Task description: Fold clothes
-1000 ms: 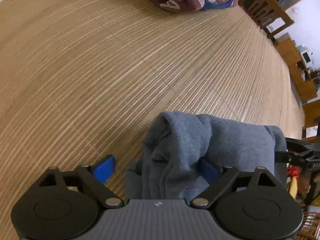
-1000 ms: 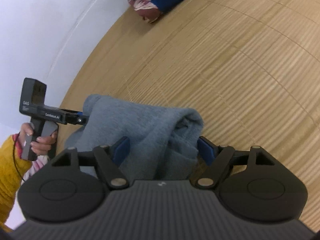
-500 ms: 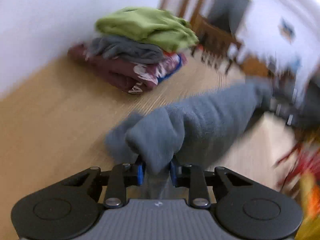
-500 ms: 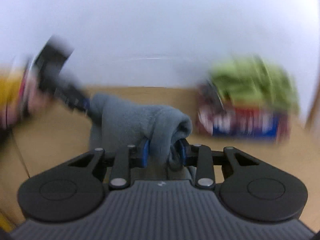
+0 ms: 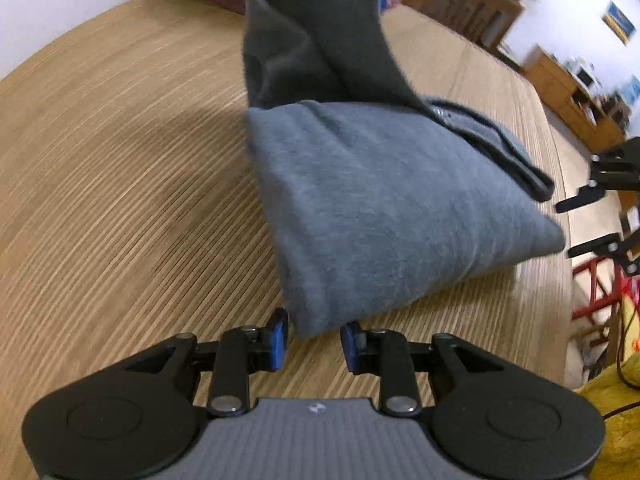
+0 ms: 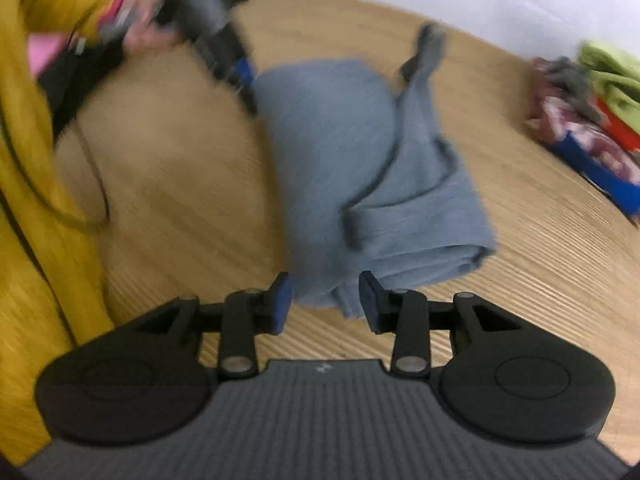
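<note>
Your grey garment (image 5: pixel 400 208) lies in a thick folded bundle on the wooden desk (image 5: pixel 120 160), well apart from the pile of clothes (image 6: pixel 592 120) at the far side. Its near edge runs between your two hands.

Your left hand-held gripper (image 5: pixel 314 338) is clamped on one near corner. Its jaws have just been opening a little, yet the cloth fills the gap and both pads bear on it. Your right hand-held gripper (image 6: pixel 325 300) has the other near corner between its jaws, which have also just been opening. That view is smeared, so you cannot tell whether its pads press the cloth or have let go.

Watch the release. If one side lets go before the other, the side that holds is likely to drag its corner and skew the stack. Pulling back low along the desk could catch the fleece on a pad and peel the top layer open. The loose strip (image 6: pixel 424 80) across the top looks ready to slide off and spoil the fold.

The bundle's long axis seems to run away from you, from the held edge toward the pile. Its far end is rumpled and rises darker above the flat part.
</note>
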`<state>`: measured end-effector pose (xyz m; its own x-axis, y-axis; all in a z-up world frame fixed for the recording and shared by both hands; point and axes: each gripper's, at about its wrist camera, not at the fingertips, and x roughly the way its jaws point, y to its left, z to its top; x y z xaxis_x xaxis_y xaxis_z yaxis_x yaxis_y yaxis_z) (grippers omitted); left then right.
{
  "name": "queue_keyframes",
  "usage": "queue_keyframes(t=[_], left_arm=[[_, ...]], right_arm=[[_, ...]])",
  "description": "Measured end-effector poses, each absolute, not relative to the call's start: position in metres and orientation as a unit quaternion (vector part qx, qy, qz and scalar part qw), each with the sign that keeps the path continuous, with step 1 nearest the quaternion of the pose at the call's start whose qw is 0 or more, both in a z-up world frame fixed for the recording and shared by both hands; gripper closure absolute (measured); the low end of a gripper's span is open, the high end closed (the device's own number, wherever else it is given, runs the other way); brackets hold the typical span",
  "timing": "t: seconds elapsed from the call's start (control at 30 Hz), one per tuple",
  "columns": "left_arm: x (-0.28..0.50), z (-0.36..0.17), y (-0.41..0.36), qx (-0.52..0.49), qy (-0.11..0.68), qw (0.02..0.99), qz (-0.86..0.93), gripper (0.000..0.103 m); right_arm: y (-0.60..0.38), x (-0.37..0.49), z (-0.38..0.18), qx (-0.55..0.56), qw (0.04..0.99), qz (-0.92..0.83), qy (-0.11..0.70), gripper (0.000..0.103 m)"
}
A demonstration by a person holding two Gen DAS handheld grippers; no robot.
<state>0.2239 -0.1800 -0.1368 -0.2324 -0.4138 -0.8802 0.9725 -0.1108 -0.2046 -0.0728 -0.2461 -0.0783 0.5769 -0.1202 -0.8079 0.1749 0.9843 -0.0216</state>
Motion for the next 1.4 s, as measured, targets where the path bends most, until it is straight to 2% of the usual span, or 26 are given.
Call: queue_keyframes(t=[0.07,0.13,0.2,0.3,0.47,0.7,0.87,0.93,1.03,1.1,1.17,1.33,1.4], left_arm=[[0.227,-0.132,-0.177,0.324,0.414,0.534,-0.663,0.073],[0.228,-0.128,-0.173,0.314,0.406,0.55,-0.658,0.072],[0.223,-0.125,-0.172,0.295,0.414,0.567,-0.648,0.072],[0.211,-0.121,-0.172,0.269,0.423,0.599,-0.625,0.067],[0.206,-0.115,-0.165,0.233,0.448,0.654,-0.563,0.065],[0.193,-0.099,-0.146,0.175,0.477,0.698,-0.504,0.063],[0.18,-0.112,-0.171,0.186,0.495,0.705,-0.472,0.062],[0.178,-0.119,-0.182,0.198,0.502,0.711,-0.451,0.062],[0.181,-0.124,-0.19,0.193,0.512,0.712,-0.44,0.061],[0.185,-0.125,-0.192,0.193,0.515,0.709,-0.442,0.061],[0.188,-0.126,-0.195,0.199,0.512,0.704,-0.45,0.061],[0.203,-0.125,-0.215,0.23,0.479,0.704,-0.471,0.058],[0.213,-0.124,-0.227,0.246,0.463,0.706,-0.475,0.055]], right_arm=[[-0.263,-0.078,-0.054,0.062,0.902,-0.113,0.411,0.06],[-0.287,-0.073,-0.034,0.076,0.923,-0.14,0.351,0.04],[-0.315,-0.052,-0.031,0.068,0.935,-0.157,0.312,0.029],[-0.367,0.001,-0.052,0.055,0.943,-0.154,0.29,0.031],[-0.439,0.072,-0.113,0.101,0.924,-0.173,0.326,0.031],[-0.512,0.042,-0.134,0.21,0.919,-0.174,0.284,0.031],[-0.554,0.031,-0.159,0.292,0.887,-0.106,0.342,0.031],[-0.547,0.008,-0.152,0.28,0.887,-0.106,0.351,0.032],[-0.532,-0.041,-0.127,0.264,0.906,-0.121,0.307,0.029],[-0.511,-0.063,-0.117,0.259,0.911,-0.074,0.311,0.03],[-0.48,-0.073,-0.115,0.217,0.915,-0.06,0.334,0.03],[-0.417,-0.061,-0.14,0.23,0.898,-0.047,0.373,0.031],[-0.393,-0.059,-0.142,0.214,0.903,-0.069,0.365,0.03]])
